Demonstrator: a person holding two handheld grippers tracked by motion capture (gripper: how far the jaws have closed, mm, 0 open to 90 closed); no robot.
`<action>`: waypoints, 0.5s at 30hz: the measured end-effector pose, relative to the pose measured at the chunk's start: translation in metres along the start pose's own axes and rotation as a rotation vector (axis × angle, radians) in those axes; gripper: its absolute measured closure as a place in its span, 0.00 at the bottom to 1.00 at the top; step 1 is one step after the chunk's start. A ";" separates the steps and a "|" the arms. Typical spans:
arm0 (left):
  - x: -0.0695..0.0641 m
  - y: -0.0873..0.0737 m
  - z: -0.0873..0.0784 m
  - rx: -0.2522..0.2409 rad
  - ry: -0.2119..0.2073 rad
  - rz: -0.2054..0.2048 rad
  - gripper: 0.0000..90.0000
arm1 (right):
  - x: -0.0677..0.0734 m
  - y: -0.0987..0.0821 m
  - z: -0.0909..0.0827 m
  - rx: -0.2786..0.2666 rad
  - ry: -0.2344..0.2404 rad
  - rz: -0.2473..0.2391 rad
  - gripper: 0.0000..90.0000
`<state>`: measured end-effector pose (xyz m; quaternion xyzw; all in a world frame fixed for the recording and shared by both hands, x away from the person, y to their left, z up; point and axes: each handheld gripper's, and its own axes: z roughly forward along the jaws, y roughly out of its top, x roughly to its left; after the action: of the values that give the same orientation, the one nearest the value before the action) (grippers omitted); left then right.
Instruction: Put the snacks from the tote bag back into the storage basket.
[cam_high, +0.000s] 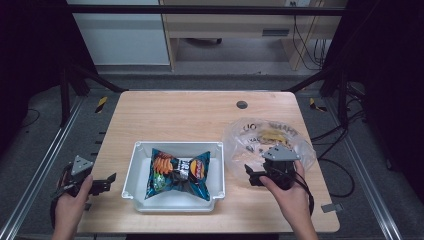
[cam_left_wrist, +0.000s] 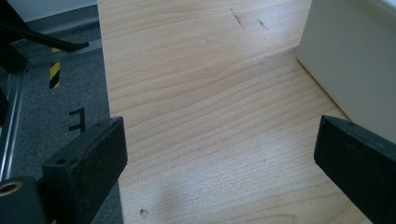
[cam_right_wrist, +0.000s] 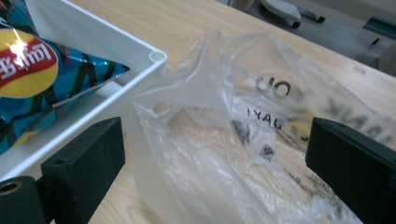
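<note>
A white bin (cam_high: 176, 145) sits at the table's front centre and holds a blue chips bag (cam_high: 180, 173) with a red and yellow logo. A crumpled clear plastic bag (cam_high: 270, 134) with dark print lies just right of the bin. My right gripper (cam_high: 251, 176) is at the bag's near edge. In the right gripper view it (cam_right_wrist: 215, 140) is open, with the plastic bag (cam_right_wrist: 224, 116) between its jaws and the bin corner (cam_right_wrist: 158, 57) and chips bag (cam_right_wrist: 32, 70) to the left. My left gripper (cam_high: 108, 183) hovers open at the table's left edge, over bare wood (cam_left_wrist: 219, 135), the bin wall (cam_left_wrist: 355, 56) beside it.
The wooden table (cam_high: 190, 112) has a dark round grommet (cam_high: 242, 104) near its far edge. Metal frame rails (cam_high: 45, 160) run along both sides, with cables (cam_high: 345, 135) on the floor at the right. A cabinet and a desk stand beyond the table.
</note>
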<state>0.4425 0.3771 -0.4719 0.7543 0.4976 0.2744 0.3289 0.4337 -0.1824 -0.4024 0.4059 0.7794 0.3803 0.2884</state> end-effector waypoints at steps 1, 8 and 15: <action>0.000 0.000 0.000 0.000 0.000 0.000 0.03 | -0.001 -0.004 0.000 0.002 0.000 0.002 0.06; 0.000 0.000 0.000 0.003 0.003 -0.001 0.03 | -0.003 -0.025 0.000 0.029 -0.008 0.026 0.06; 0.001 0.000 0.000 0.003 0.006 -0.001 0.03 | -0.010 -0.040 0.000 0.036 -0.033 0.052 0.06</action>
<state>0.4425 0.3778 -0.4721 0.7538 0.4993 0.2757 0.3263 0.4222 -0.2065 -0.4343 0.4372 0.7706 0.3667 0.2838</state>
